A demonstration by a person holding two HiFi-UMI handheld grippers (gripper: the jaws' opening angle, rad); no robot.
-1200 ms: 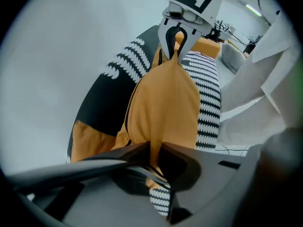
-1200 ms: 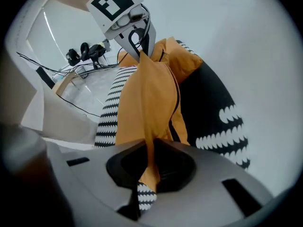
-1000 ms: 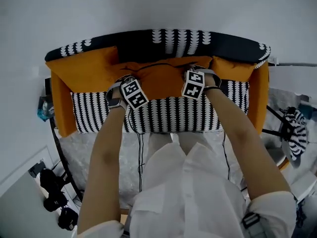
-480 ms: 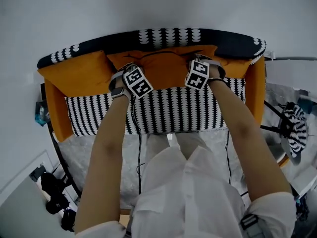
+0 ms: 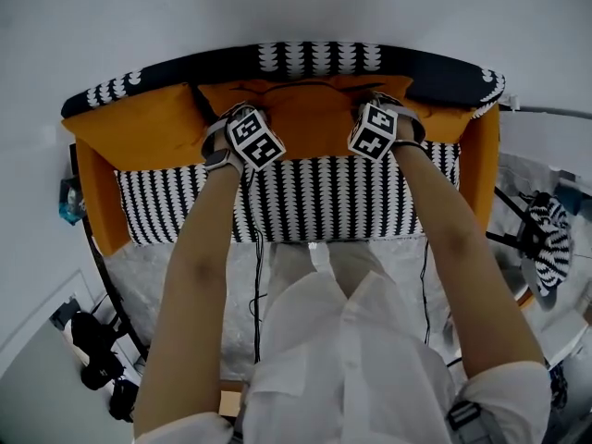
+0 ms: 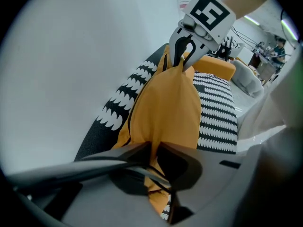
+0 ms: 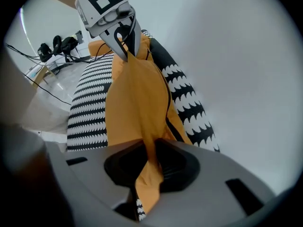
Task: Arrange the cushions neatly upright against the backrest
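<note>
Ok, left gripper (image 6: pixel 152 151) is pinching the top seam of the middle cushion (image 6: pixel 165 103). Orange fabric is running straight through between the pads and the jaws are sitting nearly together. The jaws have just been easing open a touch, but the pads are pressing on the cloth. Right gripper (image 7: pixel 150 148) is doing the same at the other end of that top edge: it is clamping a thin fold of orange cloth, and its jaws have also just been opening slightly with the cloth gripped between them. Both are pointing steeply down, one at each end of the cushion's top. Each gripper view is showing the opposite gripper biting the far end of the same edge

The cushion is standing on edge between the two grips, roughly centred on the sofa. Its back face is lying along the backrest (image 5: pixel 314 58), which is dark with a white scallop pattern. Its lower part is sitting on the black-and-white seat (image 5: pixel 324 202)

A second orange cushion (image 5: pixel 139 123) is sitting to the left of it against the backrest, with its top edge sloping down toward the outer end. A third orange cushion (image 5: pixel 449 126) is showing only as a strip behind the right hand. Orange side panels (image 5: pixel 92 202) are closing off both ends of the seat

The person's bare forearms are reaching out from a white shirt (image 5: pixel 351 359), and black gear (image 5: pixel 92 368) is lying on the floor at lower left
</note>
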